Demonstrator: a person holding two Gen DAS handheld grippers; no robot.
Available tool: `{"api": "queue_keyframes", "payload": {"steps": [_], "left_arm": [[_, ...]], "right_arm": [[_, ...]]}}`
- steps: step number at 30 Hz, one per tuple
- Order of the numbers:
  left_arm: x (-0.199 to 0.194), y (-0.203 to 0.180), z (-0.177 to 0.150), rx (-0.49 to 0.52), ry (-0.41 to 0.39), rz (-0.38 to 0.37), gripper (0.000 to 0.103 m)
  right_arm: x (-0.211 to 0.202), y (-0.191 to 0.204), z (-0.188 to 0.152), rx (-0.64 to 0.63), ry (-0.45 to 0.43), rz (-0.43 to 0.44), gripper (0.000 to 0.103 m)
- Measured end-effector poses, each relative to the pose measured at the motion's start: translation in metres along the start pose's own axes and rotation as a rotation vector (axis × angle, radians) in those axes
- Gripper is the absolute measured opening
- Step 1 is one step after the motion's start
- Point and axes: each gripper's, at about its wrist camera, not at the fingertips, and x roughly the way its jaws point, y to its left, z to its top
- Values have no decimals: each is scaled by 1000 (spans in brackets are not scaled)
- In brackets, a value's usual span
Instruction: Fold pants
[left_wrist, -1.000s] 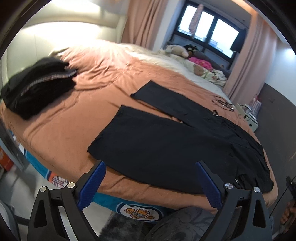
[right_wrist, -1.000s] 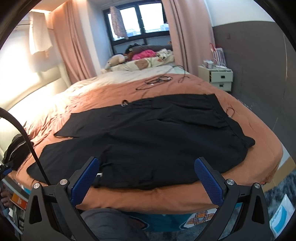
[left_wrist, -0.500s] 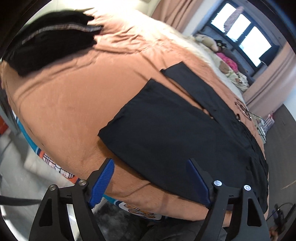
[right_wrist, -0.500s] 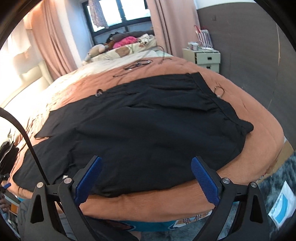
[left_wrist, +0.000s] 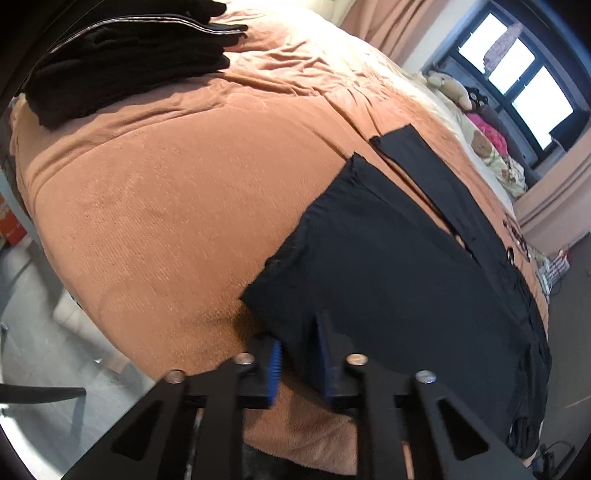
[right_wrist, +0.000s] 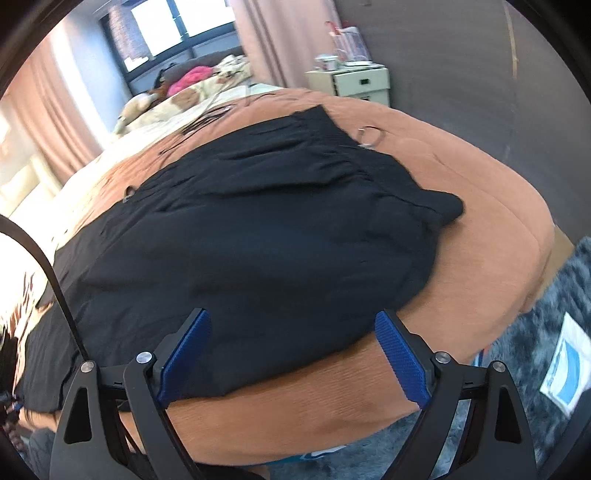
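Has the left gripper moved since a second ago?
Yes. The left gripper came down toward the near hem of the black pants on the bed, its jaws closing on that hem.

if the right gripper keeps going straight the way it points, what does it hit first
Most likely the black fabric pants spread on the orange-brown bedspread: their near edge lies between the right gripper's wide, slowly closing jaws, untouched by the pads. Depth is hard to judge here.
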Motion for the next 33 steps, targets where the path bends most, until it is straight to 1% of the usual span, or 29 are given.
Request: {"api": "queue_keyframes", "payload": {"steps": [3, 7, 8, 9, 10, 12, 17, 20, 22, 23, 24, 26, 33], "left_arm": [[-2, -1, 3, -8, -13, 2, 8], [-10, -4, 8, -12, -45, 5, 6], [-12, -4, 10, -17, -53, 4, 6], [-13, -4, 13, -20, -60, 5, 6], [-14, -4, 15, -24, -65, 4, 6], [-19, -4, 20, -27, -78, 4, 6], [-27, -7, 28, -22, -104, 10, 6], [-29, -12, 29, 0, -108, 20, 6], [-29, -12, 29, 1, -105, 18, 6], [-30, -11, 29, -1, -104, 15, 6], [-31, -11, 30, -2, -106, 12, 6], [-33, -13, 32, 8, -112, 8, 6], [-47, -27, 46, 30, -138, -21, 6]], "right_arm": [[3, -11, 2, 49, 9, -14, 90], [7, -26, 5, 126, 15, -17, 89], [8, -31, 5, 152, 15, -16, 85], [8, -38, 6, 182, 16, -4, 79], [8, -46, 5, 206, 17, 15, 76], [14, -58, 9, 247, 27, 38, 66], [22, -77, 22, 295, 25, 80, 61], [28, -90, 27, 337, 20, 99, 54], [30, -97, 31, 351, 17, 99, 38], [33, -99, 32, 355, 23, 93, 19], [35, -103, 33, 367, 35, 91, 9], [30, -110, 35, 395, 28, 133, 3], [-12, -102, 45, 333, -62, 119, 1]]}}
